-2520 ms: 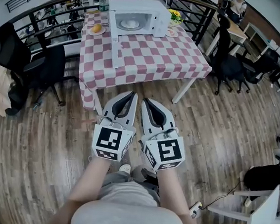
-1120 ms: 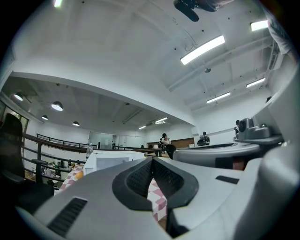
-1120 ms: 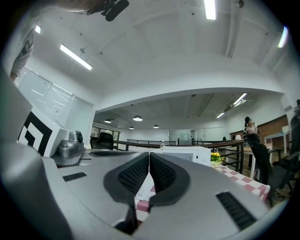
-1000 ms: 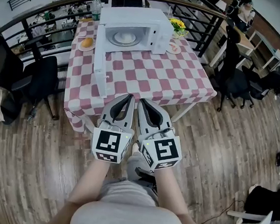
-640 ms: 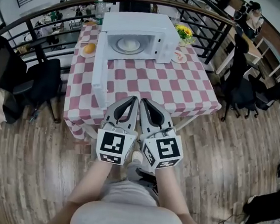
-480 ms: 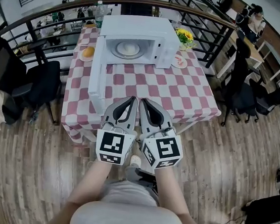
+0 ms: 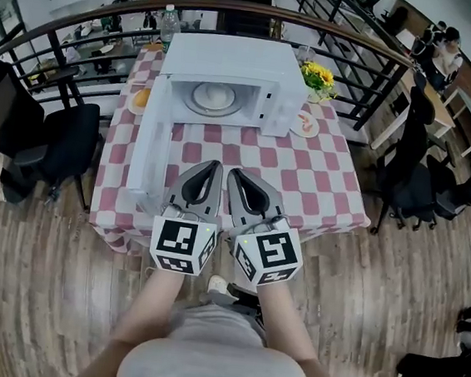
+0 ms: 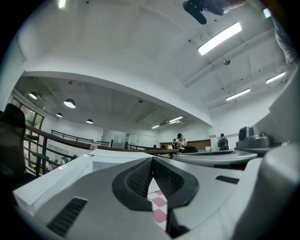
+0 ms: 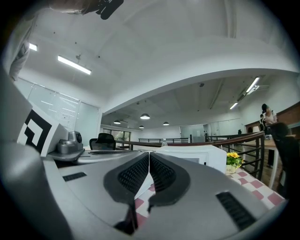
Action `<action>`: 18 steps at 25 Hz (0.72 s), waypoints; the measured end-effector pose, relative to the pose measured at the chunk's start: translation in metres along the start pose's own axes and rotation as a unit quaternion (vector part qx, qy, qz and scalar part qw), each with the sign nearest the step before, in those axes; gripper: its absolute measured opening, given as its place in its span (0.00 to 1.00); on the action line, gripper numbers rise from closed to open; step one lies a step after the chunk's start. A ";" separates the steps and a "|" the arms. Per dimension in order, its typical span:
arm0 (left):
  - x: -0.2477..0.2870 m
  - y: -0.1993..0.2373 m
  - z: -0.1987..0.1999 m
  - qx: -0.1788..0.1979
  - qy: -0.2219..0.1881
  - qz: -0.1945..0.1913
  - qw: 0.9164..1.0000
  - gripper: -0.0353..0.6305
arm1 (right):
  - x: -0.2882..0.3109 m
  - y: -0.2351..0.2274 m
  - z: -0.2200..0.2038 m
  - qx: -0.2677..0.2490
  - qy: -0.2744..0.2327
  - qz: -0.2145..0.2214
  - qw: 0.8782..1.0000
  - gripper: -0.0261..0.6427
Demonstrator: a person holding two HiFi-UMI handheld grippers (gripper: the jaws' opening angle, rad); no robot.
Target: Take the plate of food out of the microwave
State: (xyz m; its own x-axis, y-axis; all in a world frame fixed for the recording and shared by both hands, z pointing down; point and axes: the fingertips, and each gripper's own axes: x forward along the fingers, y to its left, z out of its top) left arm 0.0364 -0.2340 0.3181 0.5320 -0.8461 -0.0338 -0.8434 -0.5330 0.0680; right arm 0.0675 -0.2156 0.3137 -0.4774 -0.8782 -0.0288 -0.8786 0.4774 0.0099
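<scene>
Plate of food (image 7: pixel 212 97) sits inside the open microwave (image 7: pixel 232 58), at the upper middle of the head view, and nothing is touching it. What has changed is the distance. A couple of seconds ago the table (image 7: pixel 328 181) lay well ahead of the person, with bare wooden floor (image 7: pixel 34 271) between; now its near edge is under the tips of both tongs. The walk-up looks finished, so I'd say the reach into the cavity comes next.

The left gripper (image 7: pixel 214 166) and right gripper (image 7: pixel 234 173) are side by side at centre frame, each with its jaws pressed together on nothing. They would need to part before they can take the rim.

The plate is round and pale, with a pale domed lump on it. The microwave is a glossy white box, its door (image 7: pixel 150 153) swung out flat toward the left. A soft pink-and-white checked cloth drapes over the table. The tongs are grey plastic with dark ribbed pads.
</scene>
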 end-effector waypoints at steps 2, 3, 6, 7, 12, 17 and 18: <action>0.014 0.004 -0.005 -0.008 0.003 0.006 1.000 0.04 | 0.007 -0.010 -0.004 0.000 0.003 0.004 1.000 0.08; 0.020 0.007 -0.007 -0.011 0.004 0.009 1.000 0.04 | 0.011 -0.016 -0.007 0.000 0.005 0.006 1.000 0.08; 0.037 0.015 -0.014 -0.020 0.009 0.021 1.000 0.04 | 0.020 -0.032 -0.012 -0.001 0.010 0.010 1.000 0.08; 0.043 0.018 -0.016 -0.024 0.009 0.027 0.999 0.04 | 0.024 -0.036 -0.013 -0.002 0.012 0.011 1.000 0.08; 0.066 0.035 -0.023 -0.049 0.009 0.058 0.997 0.04 | 0.038 -0.057 -0.016 -0.004 0.014 0.017 1.000 0.08; 0.083 0.045 -0.033 -0.069 0.013 0.070 0.995 0.04 | 0.048 -0.072 -0.024 0.001 0.017 0.017 1.000 0.08; 0.086 0.047 -0.035 -0.073 0.016 0.069 0.995 0.04 | 0.050 -0.075 -0.026 0.002 0.018 0.018 1.000 0.08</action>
State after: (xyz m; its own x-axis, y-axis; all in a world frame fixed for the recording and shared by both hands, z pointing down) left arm 0.0453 -0.3316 0.3536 0.4151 -0.9096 0.0167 -0.8900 -0.4022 0.2147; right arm 0.1091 -0.2958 0.3372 -0.5081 -0.8613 0.0072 -0.8613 0.5081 0.0061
